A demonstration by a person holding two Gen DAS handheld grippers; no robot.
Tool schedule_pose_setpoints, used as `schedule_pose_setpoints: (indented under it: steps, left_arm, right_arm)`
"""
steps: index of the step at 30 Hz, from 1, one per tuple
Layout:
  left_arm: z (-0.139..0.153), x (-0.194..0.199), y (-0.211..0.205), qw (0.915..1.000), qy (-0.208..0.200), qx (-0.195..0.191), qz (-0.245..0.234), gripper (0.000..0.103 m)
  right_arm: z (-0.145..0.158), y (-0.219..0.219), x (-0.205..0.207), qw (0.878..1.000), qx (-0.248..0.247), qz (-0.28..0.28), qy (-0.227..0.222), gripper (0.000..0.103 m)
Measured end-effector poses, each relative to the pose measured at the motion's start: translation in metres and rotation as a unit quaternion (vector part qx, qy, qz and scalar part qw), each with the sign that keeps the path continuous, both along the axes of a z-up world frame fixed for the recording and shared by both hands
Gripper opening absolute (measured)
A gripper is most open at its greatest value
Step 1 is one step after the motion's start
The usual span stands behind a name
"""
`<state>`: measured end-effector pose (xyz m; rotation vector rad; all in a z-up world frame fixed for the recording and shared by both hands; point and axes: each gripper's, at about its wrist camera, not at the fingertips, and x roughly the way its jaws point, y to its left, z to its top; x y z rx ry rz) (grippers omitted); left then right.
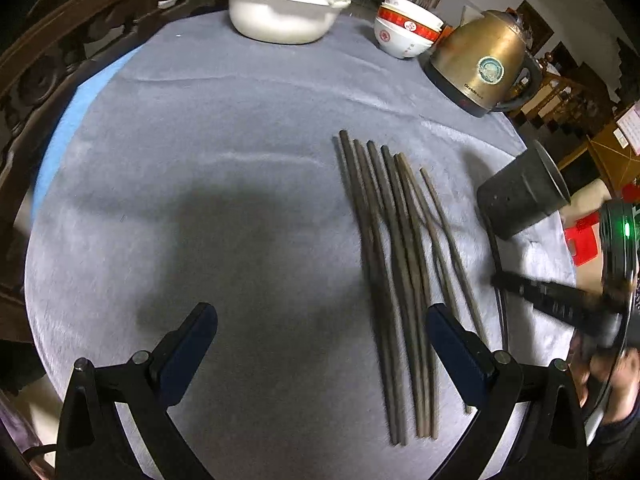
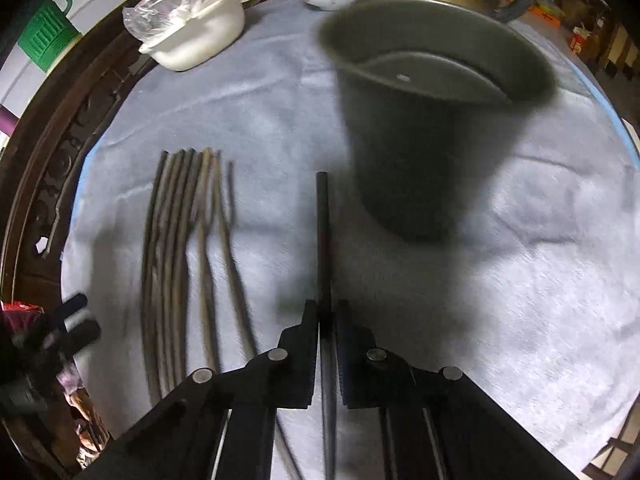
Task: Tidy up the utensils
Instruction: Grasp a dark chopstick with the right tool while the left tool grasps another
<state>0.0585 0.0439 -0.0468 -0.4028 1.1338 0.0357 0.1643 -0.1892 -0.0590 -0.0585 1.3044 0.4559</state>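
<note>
Pinching one dark chopstick in right gripper — lift straight, tip into dark holder cup far right; left gripper spread.

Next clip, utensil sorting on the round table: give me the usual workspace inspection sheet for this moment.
Surface: round table under a grey cloth, wrinkled.
Job's things: loose chopsticks lie side by side on the cloth; one dark chopstick sits in the right claw; dark holder cup stands upright beside it, nothing visible inside.
Clutter: white dish with a plastic bag, stacked red-and-white bowls, brass kettle.
Grippers: left claw open, above bare cloth beside the row; right claw shut on the chopstick.
Cables: a thin dark cord runs along the cloth near the cup.
Surroundings: carved dark wood rail, framed pictures, shelves.
</note>
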Motion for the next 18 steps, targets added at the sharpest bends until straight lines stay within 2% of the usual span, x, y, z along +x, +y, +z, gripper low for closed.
schedule_pose_setpoints:
  steps: [4, 6, 8, 10, 15, 18]
  left_arm:
    - [0.000, 0.025, -0.004, 0.9995, 0.030, 0.006, 0.012, 0.100]
    - [-0.004, 0.038, -0.006, 0.9984, 0.055, 0.007, 0.014, 0.090]
    - [-0.010, 0.049, -0.009, 0.9964, 0.083, 0.009, 0.017, 0.077]
    - [-0.016, 0.055, -0.009, 0.9945, 0.102, 0.006, 0.021, 0.071]
    - [-0.018, 0.066, -0.015, 0.9924, 0.118, 0.024, 0.026, 0.067]
    - [-0.017, 0.067, -0.014, 0.9924, 0.120, 0.013, 0.026, 0.051]
  right_arm:
    - [-0.001, -0.011, -0.004, 1.000, 0.018, 0.000, 0.001, 0.009]
    - [-0.001, -0.013, -0.005, 1.000, 0.025, 0.000, -0.001, 0.009]
    - [-0.001, -0.017, -0.005, 1.000, 0.031, 0.001, -0.002, 0.009]
    - [-0.001, -0.021, -0.007, 0.999, 0.037, 0.002, -0.002, 0.009]
    - [-0.002, -0.026, -0.001, 0.999, 0.052, 0.003, -0.001, 0.009]
    - [0.000, -0.031, -0.002, 0.998, 0.055, 0.005, 0.000, 0.009]
